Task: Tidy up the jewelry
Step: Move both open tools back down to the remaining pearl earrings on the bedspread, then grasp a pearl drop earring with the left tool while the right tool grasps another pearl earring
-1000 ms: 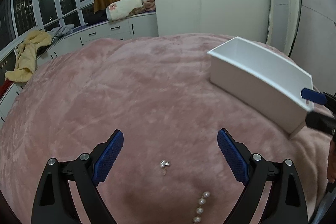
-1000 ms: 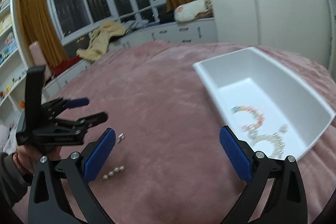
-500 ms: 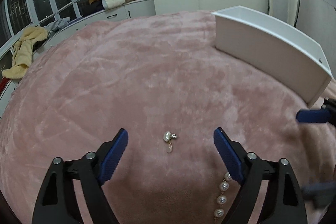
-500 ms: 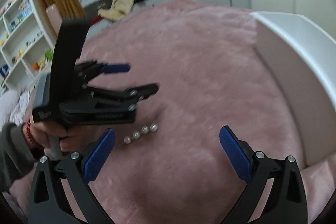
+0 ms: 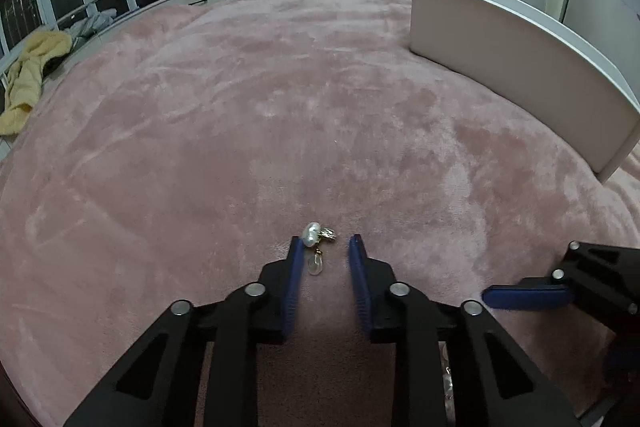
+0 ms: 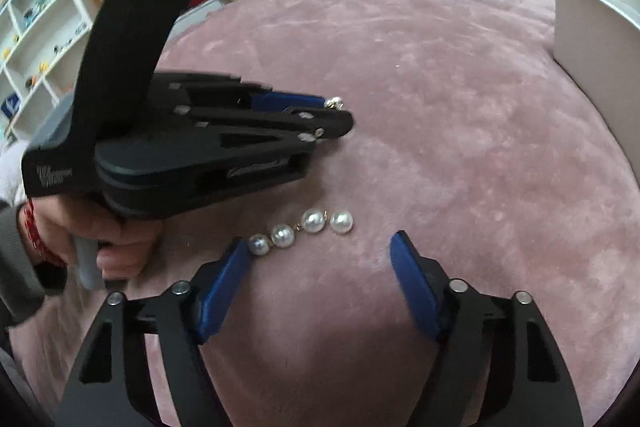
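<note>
Grippers closing: left gripper (image 5: 325,243) around earring (image 5: 316,241), right gripper (image 6: 320,247) beside pearl strand (image 6: 301,231).

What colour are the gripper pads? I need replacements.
Blue pads, ribbed, on black fingers; clearest in the right wrist view.

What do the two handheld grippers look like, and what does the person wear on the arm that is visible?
Both the left gripper and the right gripper have black, angular frames with triangular cut-outs, silver round pivot pins and ribbed blue pads. The left one has a tall black curved body with faint grey lettering. The hand holding it shows a dark grey sleeve and a red braided wristband.
</note>
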`<state>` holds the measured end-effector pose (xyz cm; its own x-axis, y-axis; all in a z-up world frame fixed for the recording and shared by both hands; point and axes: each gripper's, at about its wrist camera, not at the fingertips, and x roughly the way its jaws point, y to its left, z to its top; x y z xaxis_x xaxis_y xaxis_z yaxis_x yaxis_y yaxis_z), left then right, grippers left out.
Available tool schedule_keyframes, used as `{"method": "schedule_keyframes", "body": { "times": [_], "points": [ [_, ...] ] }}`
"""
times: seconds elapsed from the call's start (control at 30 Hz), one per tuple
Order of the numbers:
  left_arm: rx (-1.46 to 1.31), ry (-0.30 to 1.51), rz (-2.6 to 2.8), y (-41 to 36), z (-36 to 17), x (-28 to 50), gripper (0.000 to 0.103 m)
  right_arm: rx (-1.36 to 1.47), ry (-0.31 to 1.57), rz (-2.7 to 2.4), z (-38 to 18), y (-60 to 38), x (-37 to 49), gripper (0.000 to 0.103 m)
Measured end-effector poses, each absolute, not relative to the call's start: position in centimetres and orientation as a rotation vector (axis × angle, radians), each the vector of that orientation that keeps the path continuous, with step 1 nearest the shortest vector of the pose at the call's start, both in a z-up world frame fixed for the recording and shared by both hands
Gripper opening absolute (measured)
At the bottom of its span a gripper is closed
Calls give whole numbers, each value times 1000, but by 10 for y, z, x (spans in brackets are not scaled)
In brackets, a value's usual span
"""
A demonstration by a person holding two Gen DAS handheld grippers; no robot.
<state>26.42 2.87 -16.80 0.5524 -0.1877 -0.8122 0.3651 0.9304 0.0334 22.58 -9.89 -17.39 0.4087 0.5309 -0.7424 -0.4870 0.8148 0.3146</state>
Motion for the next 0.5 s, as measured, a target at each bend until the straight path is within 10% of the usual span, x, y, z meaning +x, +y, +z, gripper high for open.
{"method": "schedule_keyframes", "body": {
  "times": [0.23,0.5],
  "points": [
    [206,933,-329,27,-168,264,22,91,975,645,-177,-112,233,15],
    [207,930,-346,28,-163,257,22,94,942,640,-171,-114,224,12]
  ]
}}
